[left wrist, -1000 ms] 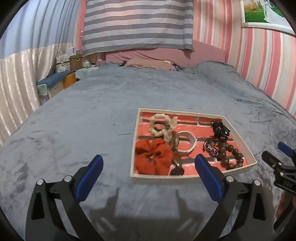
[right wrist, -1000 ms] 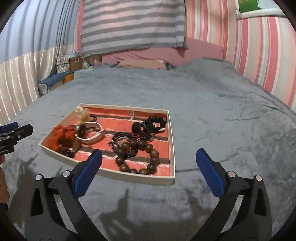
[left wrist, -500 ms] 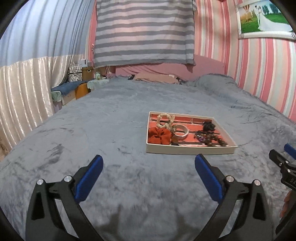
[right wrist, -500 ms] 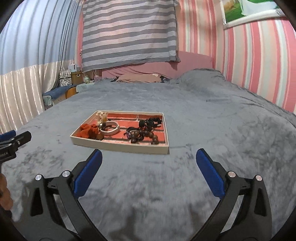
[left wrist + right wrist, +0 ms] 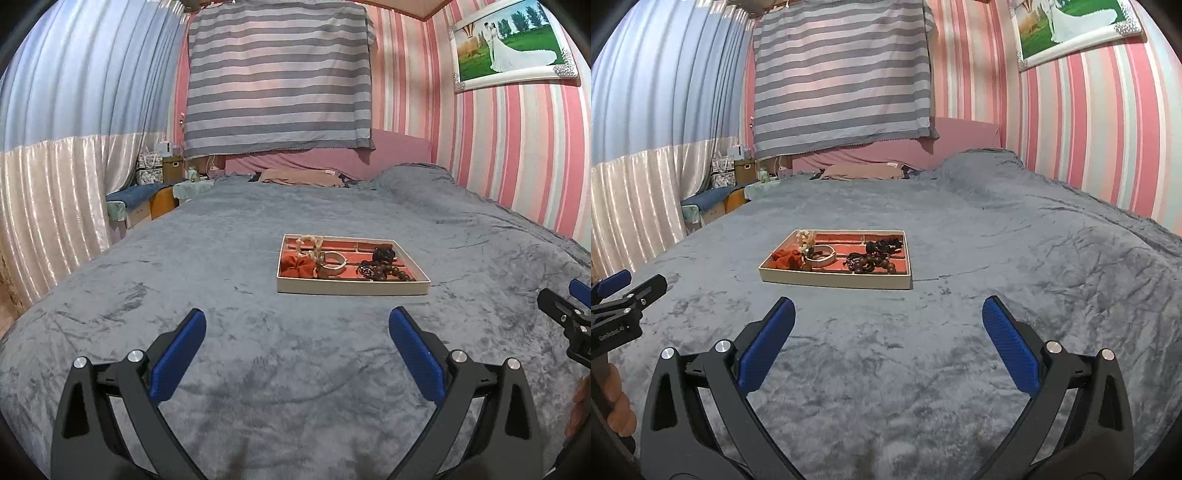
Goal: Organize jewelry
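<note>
Plush grey velvet bedspread [image 5: 258,221] carries a shallow cream cardboard tray [image 5: 351,287] holding a rust fabric scrunchie [image 5: 297,266] and dark wooden beads [image 5: 873,263]. Left tool [image 5: 297,350] and right tool [image 5: 888,341] both gape wide, well short of it.

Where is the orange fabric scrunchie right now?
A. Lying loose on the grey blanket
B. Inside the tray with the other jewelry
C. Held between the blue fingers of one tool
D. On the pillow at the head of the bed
B: the orange scrunchie lies in the tray, at its left end beside the white bangle; both tools are open and hold nothing.
</note>
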`<state>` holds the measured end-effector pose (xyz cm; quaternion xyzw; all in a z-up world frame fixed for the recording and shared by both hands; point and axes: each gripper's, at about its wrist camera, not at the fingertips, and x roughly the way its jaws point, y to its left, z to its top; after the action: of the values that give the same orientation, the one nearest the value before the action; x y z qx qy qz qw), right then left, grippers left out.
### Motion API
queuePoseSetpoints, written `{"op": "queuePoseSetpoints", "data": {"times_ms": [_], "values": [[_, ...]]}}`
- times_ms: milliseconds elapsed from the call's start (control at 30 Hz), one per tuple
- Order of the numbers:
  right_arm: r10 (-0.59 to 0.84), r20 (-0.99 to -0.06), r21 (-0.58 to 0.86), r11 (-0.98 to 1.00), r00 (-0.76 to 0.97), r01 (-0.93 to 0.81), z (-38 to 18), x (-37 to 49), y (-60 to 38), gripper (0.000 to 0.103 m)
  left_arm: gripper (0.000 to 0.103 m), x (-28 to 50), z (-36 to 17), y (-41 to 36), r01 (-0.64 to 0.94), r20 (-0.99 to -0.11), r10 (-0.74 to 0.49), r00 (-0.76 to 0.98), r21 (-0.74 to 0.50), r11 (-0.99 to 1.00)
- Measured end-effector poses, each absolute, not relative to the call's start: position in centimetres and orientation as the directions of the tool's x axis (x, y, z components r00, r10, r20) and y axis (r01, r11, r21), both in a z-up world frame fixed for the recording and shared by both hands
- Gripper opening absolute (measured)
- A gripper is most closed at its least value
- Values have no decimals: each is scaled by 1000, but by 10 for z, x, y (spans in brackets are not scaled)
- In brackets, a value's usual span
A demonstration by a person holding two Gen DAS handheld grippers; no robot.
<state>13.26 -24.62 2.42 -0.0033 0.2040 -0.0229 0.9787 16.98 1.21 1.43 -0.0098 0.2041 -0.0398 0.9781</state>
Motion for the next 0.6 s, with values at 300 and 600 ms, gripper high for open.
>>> {"op": "queuePoseSetpoints", "data": {"times_ms": [300,600], "values": [[-49,-382,-18,999,923,46,32,118,-243,99,97,153,20,12,65,-366,-70,928,-27,998],[-56,-374,-15,998,926,54,34,111,-244,99,97,145,24,12,63,-348,-70,935,-32,998]]}}
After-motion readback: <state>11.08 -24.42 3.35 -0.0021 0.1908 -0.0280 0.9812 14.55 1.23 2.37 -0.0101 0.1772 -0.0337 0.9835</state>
